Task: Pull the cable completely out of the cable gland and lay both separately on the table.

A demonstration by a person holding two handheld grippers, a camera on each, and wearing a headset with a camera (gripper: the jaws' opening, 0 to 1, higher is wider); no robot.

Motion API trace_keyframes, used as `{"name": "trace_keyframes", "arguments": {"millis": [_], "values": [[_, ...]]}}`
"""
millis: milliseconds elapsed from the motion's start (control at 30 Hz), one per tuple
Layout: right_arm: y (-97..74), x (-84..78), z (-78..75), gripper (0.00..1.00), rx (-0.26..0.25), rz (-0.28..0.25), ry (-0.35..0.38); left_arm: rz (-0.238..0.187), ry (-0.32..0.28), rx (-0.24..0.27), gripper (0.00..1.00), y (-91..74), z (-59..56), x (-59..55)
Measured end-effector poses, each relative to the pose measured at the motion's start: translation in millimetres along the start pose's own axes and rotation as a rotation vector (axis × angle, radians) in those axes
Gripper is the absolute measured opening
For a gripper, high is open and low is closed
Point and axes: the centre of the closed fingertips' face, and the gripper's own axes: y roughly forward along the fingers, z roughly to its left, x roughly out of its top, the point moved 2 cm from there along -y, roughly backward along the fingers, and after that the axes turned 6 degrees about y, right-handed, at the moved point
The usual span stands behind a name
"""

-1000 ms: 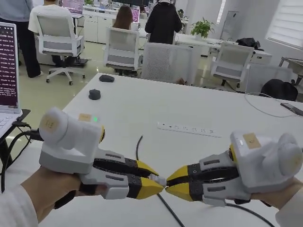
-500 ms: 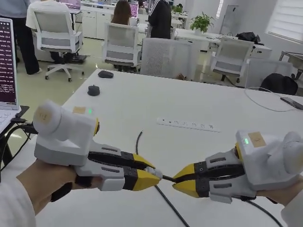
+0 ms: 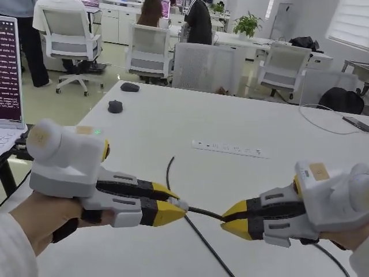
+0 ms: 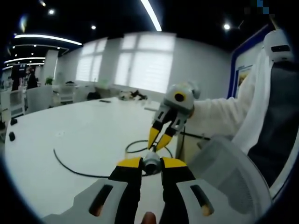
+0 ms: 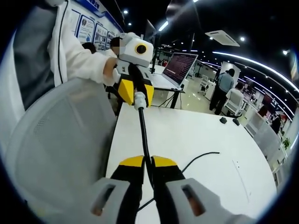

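Both tools are held above the white worktop (image 3: 271, 130), tips facing each other and a little apart. My left gripper (image 3: 179, 208) has its yellow-tipped jaws closed on the small pale grey round cable gland (image 3: 180, 203), which sits right at the jaw tips; in the left gripper view the gland (image 4: 150, 163) is pinched between the two yellow pads. My right gripper (image 3: 227, 217) has its jaws closed narrow on the thin black cable (image 3: 203, 212). A short bare stretch of cable spans the gap between the two sets of tips. In the right gripper view this stretch (image 5: 143, 133) runs straight from my jaws up to the gland (image 5: 139, 100), so one end of the cable sits in the gland. Neither gland nor held cable touches the worktop. More of the black cable lies on the worktop below the tools, curving away towards the far side. Further back on the worktop: a long white power strip (image 3: 229, 153), and well to the left two dark computer mice (image 3: 116, 106) (image 3: 130, 87). An open laptop screen (image 3: 8, 72) is at the left edge.
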Motion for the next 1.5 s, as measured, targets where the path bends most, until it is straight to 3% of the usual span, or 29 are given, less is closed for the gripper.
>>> {"name": "trace_keyframes", "arguments": {"millis": [300,567,867,967,1167,1333,1500], "values": [[2.2,-19.8,-9.7,0.04,-0.034,0.03,0.039,-0.007,-0.037,0.043,0.16,-13.6,11.0,-10.1],[14.4,-44.4,-32.0,0.04,-0.082,0.077,0.101,-0.022,-0.056,0.087,0.16,-26.8,21.1,-12.2],[40.8,-72.9,-48.5,0.05,-0.102,0.133,0.169,-0.029,-0.082,0.106,0.16,-31.1,24.8,-17.8],[53.1,-91.3,-52.9,0.05,-0.119,0.162,0.22,-0.032,-0.094,0.113,0.16,-31.6,26.9,-19.3],[69.9,-112.3,-55.7,0.06,-0.132,0.193,0.262,-0.022,-0.109,0.116,0.16,-31.4,28.3,-23.4],[80.8,-124.3,-50.4,0.06,-0.114,0.219,0.278,0.002,-0.113,0.123,0.16,-30.5,29.3,-29.0],[89.4,-136.7,-44.2,0.07,-0.097,0.243,0.297,-0.005,-0.144,0.136,0.16,-33.7,34.5,-32.1]]}}
